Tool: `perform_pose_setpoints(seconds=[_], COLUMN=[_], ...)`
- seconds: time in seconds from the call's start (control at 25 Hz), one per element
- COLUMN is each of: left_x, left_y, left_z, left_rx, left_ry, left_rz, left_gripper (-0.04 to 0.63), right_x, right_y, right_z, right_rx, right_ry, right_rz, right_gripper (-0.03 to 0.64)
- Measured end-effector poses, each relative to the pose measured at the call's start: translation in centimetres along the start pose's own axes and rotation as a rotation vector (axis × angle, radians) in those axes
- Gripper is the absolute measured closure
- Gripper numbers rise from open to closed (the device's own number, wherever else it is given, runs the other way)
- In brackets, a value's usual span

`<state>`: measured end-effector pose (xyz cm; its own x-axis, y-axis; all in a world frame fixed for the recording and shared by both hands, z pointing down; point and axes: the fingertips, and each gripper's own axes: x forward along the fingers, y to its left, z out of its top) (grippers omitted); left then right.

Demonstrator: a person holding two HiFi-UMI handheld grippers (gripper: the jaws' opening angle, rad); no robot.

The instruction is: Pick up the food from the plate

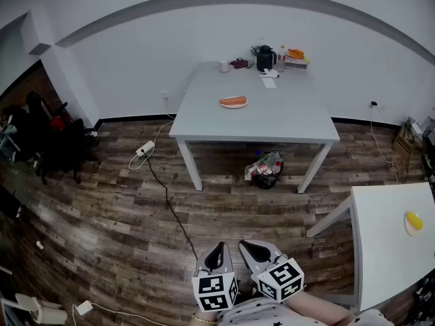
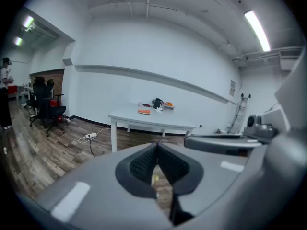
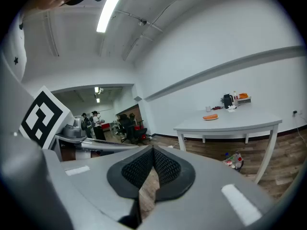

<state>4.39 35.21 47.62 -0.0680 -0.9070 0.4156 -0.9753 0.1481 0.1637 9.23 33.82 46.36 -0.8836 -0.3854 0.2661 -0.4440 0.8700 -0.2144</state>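
While you stand well back from the long white rectangular table (image 1: pixel 272 117), both tools are pressed together with nothing between their pads. The left hand-held gripper (image 1: pixel 219 253) and the right hand-held gripper (image 1: pixel 258 251) hang low, side by side, far from the table. The orange elongated piece of food (image 1: pixel 233 100) lies on a small white round plate (image 1: pixel 234 106) near the table's middle. A thin black cable (image 1: pixel 166 199) snakes over the wooden floor in front of the table, and you could catch a foot on it walking in. If you arrive with the jaws shut, you will likely shove the food or skid the plate, so spread them before reaching.
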Motion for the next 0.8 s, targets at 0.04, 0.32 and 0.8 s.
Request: perform_pose_setpoints(seconds=[0.04,0.32,0.8], left_x=[-0.2,-0.3,9.1], left_y=[0.4,3.4,6.6], left_z=[-0.2,-0.7,2.9], left_rx=[-0.001,-0.017,-0.011], left_ry=[0.003,0.016,0.024], left_rz=[0.001,0.015,0.028], left_gripper=[0.588,0.588,0.588], right_x=[0.2,2.3,10.6], right_y=[0.3,1.4,-5.0], right_z=[-0.1,-1.0,1.7], right_rx=[0.003,0.008,-0.004], right_ry=[0.002,0.029,0.022], right_rz=[0.000,-0.003,0.018], right_gripper=[0.618,0.618,0.618])
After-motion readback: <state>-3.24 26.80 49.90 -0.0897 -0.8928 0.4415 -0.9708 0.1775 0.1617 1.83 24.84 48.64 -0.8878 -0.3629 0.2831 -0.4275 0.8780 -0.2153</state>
